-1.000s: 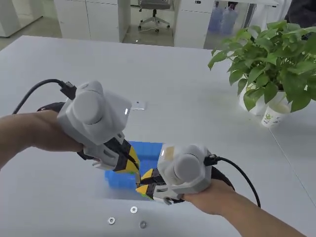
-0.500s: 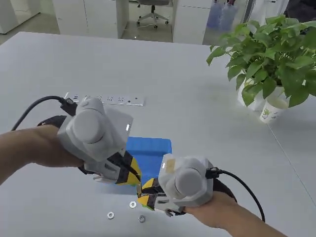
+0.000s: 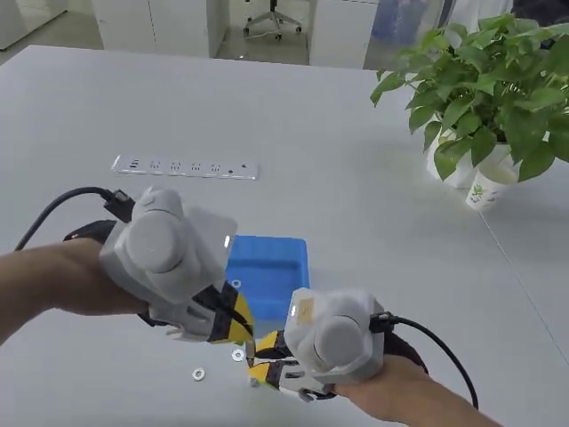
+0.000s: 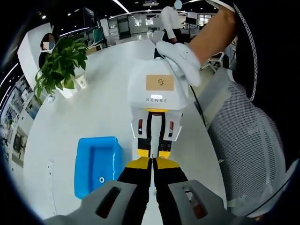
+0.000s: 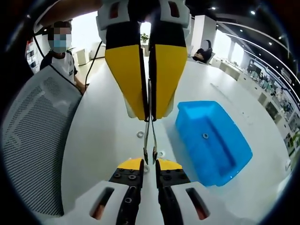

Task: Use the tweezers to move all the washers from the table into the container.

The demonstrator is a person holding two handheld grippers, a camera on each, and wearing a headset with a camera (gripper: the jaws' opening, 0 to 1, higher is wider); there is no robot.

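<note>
My left gripper and right gripper meet tip to tip just in front of the blue container. Thin metal tweezers run from the left gripper's shut yellow jaws down into my right gripper, whose jaws close on the lower end. In the left gripper view my left gripper clamps the tweezers, with the right gripper facing it. Three washers lie on the table beneath the jaws. One washer lies inside the container.
A white power strip lies on the table beyond the container. A potted plant stands at the far right. A mesh chair back sits close to the table's edge. Open tabletop stretches to the left.
The head camera has tilted, bringing the power strip into view. Both grippers, still tip to tip, now sit nearer than the container, so more of it shows.
</note>
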